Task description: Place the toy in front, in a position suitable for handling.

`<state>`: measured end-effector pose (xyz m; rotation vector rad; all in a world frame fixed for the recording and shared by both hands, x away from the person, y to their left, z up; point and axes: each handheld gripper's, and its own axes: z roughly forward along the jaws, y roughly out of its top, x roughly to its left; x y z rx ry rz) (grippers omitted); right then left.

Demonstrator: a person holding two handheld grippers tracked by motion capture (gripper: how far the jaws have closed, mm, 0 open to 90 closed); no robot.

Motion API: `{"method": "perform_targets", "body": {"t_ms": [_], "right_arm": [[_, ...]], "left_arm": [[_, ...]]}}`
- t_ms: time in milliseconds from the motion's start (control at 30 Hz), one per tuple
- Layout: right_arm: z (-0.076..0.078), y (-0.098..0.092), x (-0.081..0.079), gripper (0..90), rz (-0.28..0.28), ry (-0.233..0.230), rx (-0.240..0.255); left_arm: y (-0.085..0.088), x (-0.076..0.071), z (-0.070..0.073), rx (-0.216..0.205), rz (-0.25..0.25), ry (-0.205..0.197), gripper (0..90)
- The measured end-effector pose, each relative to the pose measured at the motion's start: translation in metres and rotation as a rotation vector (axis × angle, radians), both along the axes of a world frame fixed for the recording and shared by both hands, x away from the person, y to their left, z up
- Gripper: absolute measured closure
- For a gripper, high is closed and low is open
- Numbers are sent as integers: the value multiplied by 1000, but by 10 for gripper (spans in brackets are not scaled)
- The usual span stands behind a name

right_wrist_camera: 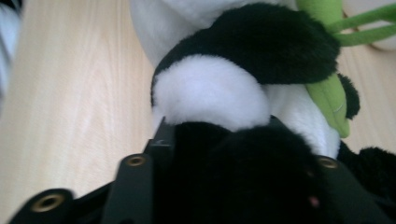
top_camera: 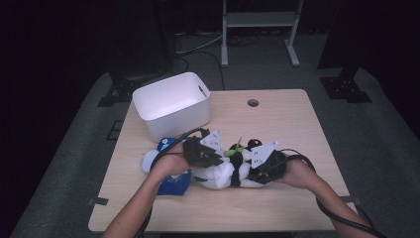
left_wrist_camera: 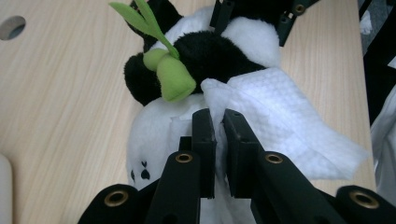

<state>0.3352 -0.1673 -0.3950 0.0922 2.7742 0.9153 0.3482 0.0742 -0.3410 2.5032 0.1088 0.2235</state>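
The left gripper (left_wrist_camera: pixel 218 122) has its jaws pinched nearly together on a fold of white paper towel (left_wrist_camera: pixel 280 116); the towel spreads from the jaw tips off to their right, draped over the plush panda (left_wrist_camera: pixel 210 56) lying just ahead of them; a green bamboo sprig (left_wrist_camera: pixel 170 77) sits on the panda just beyond the left jaw. The right gripper (right_wrist_camera: pixel 217 126) has its jaws partly closed around a black furry part of the panda (right_wrist_camera: pixel 210 88), the fur bulging between them and hiding the tips; the white body lies directly ahead. In the high view both grippers (top_camera: pixel 208 151) (top_camera: pixel 265 163) meet over the panda (top_camera: pixel 230 171) on the wooden table (top_camera: pixel 277 119); a white bin (top_camera: pixel 171 104) stands beyond the left gripper.
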Motion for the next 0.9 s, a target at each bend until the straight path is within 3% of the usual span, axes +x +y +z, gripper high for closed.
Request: {"method": "perform_targets", "body": {"t_ms": [133, 167, 233, 333, 367, 400, 467, 600, 633, 900], "right_arm": [[8, -8, 12, 598, -40, 104, 63], [8, -8, 12, 598, -40, 104, 63], [13, -16, 20, 604, -45, 190, 112], [15, -23, 24, 602, -25, 283, 163], [15, -23, 24, 602, -25, 283, 163], [15, -25, 26, 599, -15, 333, 183], [14, -25, 26, 573, -16, 352, 181], [15, -21, 28, 419, -38, 333, 185], [18, -18, 27, 332, -45, 283, 175], [24, -16, 22, 280, -47, 213, 138]], "left_arm": [[4, -3, 10, -26, -9, -9, 831], [4, -3, 10, -26, -9, -9, 831], [6, -6, 16, -35, -14, -14, 831], [6, -8, 17, -35, -26, -13, 831], [6, -8, 17, -35, -26, -13, 831], [6, -10, 16, -33, -38, 0, 831], [3, -10, 11, -21, -35, 3, 831], [0, -7, 2, 10, -17, -4, 831], [1, -4, -2, -1, -11, 10, 832], [0, -1, -3, -8, -5, 8, 832]]}}
